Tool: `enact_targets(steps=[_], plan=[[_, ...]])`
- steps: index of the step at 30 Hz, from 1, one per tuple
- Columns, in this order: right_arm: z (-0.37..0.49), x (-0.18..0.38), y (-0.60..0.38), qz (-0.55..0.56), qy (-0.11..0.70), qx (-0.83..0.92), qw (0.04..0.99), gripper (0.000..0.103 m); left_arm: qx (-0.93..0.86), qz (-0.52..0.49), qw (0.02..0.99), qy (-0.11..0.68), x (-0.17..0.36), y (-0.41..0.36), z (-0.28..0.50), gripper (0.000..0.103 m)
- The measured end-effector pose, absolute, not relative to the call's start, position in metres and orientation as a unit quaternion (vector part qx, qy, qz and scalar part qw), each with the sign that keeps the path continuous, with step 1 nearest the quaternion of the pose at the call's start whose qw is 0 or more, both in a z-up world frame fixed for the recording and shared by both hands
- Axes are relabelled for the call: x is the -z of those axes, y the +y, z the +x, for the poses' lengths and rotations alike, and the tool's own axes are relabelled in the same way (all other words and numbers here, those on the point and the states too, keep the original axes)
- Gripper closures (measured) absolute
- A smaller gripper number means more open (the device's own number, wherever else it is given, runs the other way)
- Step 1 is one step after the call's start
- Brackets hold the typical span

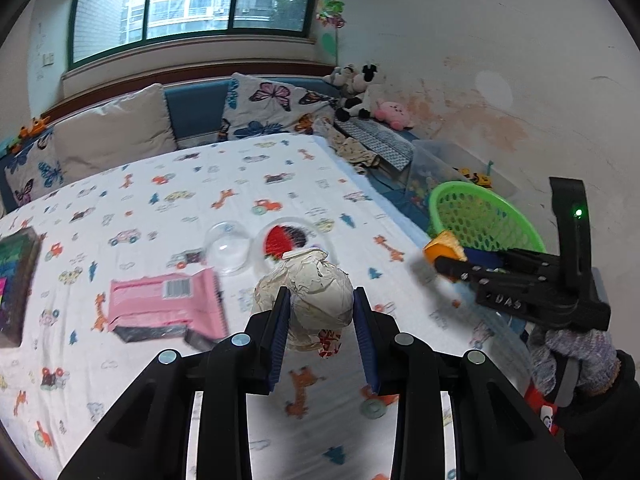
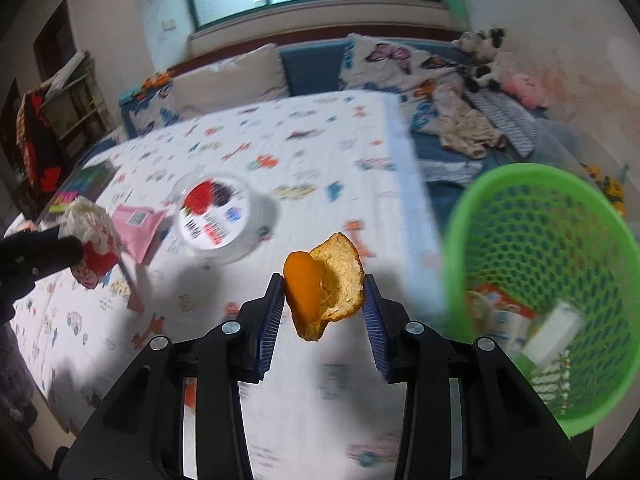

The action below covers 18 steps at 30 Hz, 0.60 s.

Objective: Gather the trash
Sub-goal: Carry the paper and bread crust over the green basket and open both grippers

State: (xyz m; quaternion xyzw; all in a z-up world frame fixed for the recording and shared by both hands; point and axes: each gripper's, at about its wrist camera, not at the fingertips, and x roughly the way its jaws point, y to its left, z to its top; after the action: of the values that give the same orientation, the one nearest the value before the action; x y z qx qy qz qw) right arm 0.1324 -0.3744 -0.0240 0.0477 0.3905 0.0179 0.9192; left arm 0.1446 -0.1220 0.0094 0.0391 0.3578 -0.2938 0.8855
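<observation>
My left gripper [image 1: 321, 305] is shut on a crumpled paper ball [image 1: 316, 292], lifted above the patterned sheet; the same ball [image 2: 93, 229] shows at the left of the right wrist view. My right gripper [image 2: 323, 300] is shut on a piece of orange peel [image 2: 325, 288], held above the bed near the green mesh basket [image 2: 532, 280]. In the left wrist view that gripper [image 1: 442, 258] holds the peel [image 1: 442, 245] just in front of the basket [image 1: 480, 216]. The basket holds several pieces of packaging.
On the bed lie a pink packet [image 1: 164, 304], a clear round tub with a printed lid [image 2: 216, 216], a clear dome lid [image 1: 228, 246] and a dark box [image 1: 16, 284]. Pillows [image 1: 112, 132], soft toys [image 1: 360, 88] and a clear storage bin [image 1: 448, 160] stand behind. A gloved hand [image 1: 576, 356] holds the right gripper.
</observation>
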Motion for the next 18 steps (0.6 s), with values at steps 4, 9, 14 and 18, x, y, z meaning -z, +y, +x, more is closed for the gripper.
enact_targets(steps=[4, 9, 14, 18], plan=[[0.119, 0.015, -0.413, 0.06, 0.386, 0.024, 0.92, 0.063, 0.313, 0.044, 0.882, 0.35, -0.017, -0.141, 0.144, 0.072], [0.103, 0.011, -0.455, 0.069, 0.384, 0.071, 0.918, 0.063, 0.333, 0.051, 0.875, 0.347, -0.023, -0.169, 0.145, 0.072], [0.09, 0.014, -0.486, 0.08, 0.385, 0.104, 0.913, 0.061, 0.355, 0.059, 0.865, 0.348, -0.027, -0.2, 0.147, 0.072], [0.081, 0.02, -0.505, 0.092, 0.389, 0.122, 0.908, 0.058, 0.368, 0.07, 0.861, 0.345, -0.031, -0.224, 0.147, 0.072]])
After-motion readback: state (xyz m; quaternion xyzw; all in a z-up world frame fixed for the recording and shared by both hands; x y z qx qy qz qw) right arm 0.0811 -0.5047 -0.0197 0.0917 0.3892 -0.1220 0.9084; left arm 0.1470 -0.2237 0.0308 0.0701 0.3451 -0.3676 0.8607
